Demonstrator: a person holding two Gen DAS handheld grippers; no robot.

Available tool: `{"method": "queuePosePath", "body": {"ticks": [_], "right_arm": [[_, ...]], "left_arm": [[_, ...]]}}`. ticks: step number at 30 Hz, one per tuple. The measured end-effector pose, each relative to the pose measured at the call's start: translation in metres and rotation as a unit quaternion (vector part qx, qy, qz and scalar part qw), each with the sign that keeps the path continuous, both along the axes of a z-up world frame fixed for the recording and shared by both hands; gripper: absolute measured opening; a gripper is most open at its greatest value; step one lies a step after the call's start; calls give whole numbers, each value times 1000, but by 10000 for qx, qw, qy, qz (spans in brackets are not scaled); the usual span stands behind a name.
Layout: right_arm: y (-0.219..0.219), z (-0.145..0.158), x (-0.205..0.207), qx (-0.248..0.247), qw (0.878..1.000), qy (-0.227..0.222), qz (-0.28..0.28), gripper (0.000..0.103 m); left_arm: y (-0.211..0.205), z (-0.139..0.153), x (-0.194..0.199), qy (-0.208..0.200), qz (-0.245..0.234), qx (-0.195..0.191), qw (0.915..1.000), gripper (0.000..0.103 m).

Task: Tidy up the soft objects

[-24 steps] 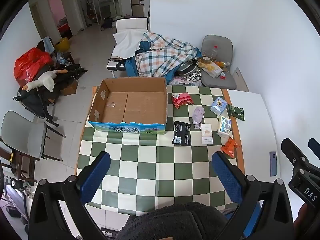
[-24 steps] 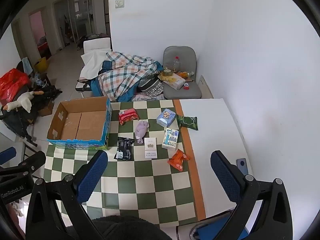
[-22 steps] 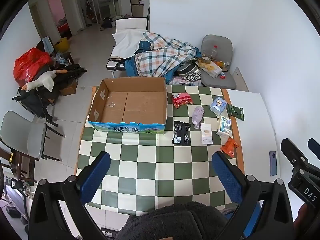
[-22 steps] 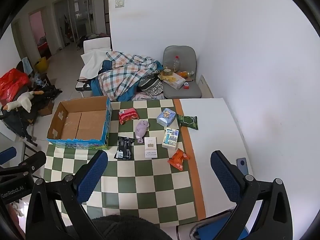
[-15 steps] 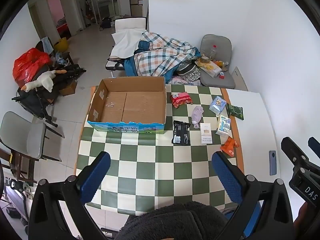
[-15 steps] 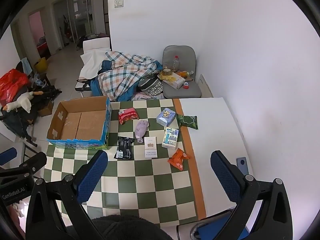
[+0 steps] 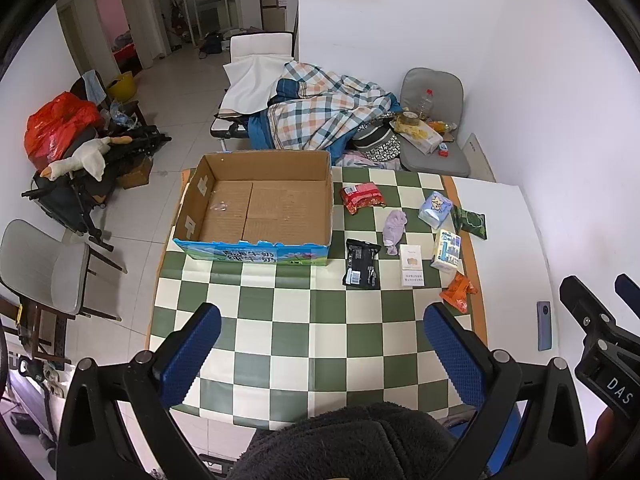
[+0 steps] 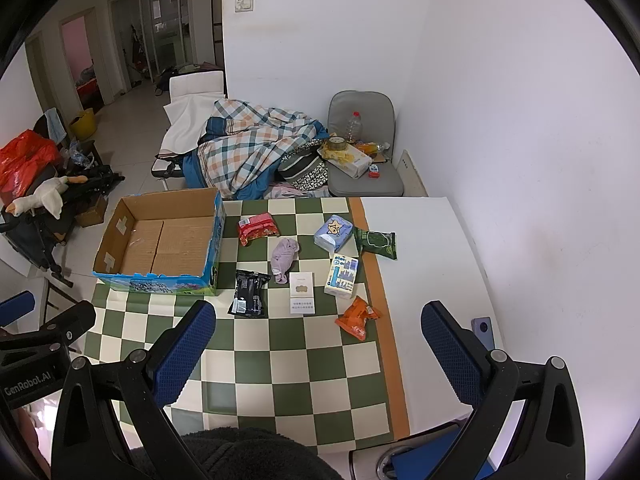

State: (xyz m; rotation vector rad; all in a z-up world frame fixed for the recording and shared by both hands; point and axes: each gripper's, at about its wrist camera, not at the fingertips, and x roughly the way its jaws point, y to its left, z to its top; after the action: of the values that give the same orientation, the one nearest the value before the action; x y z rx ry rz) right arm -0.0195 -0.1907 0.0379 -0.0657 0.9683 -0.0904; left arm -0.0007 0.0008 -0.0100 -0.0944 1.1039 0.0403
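left wrist view: i find almost nothing changed over the last second. left gripper (image 7: 320, 344) and right gripper (image 8: 318, 340) remain high above the checkered table (image 7: 280, 344), fingers spread wide, holding nothing. soft packets, including the purple cloth (image 7: 394, 226), lie right of the empty cardboard box (image 7: 256, 210). sorting has not begun.

Packets (image 7: 362, 264) right of box (image 7: 256, 210)
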Motion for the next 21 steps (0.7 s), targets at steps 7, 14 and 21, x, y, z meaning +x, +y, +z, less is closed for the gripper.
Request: {"method": "queuePosePath", "body": {"ticks": [7,14,21], "right_arm": [[3,-1,-4,-19,10000,3,-14,103],[9,-13,-3,-32,10000,36,13,103],[8,-15,5,8,10000,72,9,103]], "left_arm": [[1,-3,0,-12,-3,7,10000,103],[2,-4,1,5,-15,-10,10000,103],[1,-5,0,5,-12,-22,10000,103]]}}
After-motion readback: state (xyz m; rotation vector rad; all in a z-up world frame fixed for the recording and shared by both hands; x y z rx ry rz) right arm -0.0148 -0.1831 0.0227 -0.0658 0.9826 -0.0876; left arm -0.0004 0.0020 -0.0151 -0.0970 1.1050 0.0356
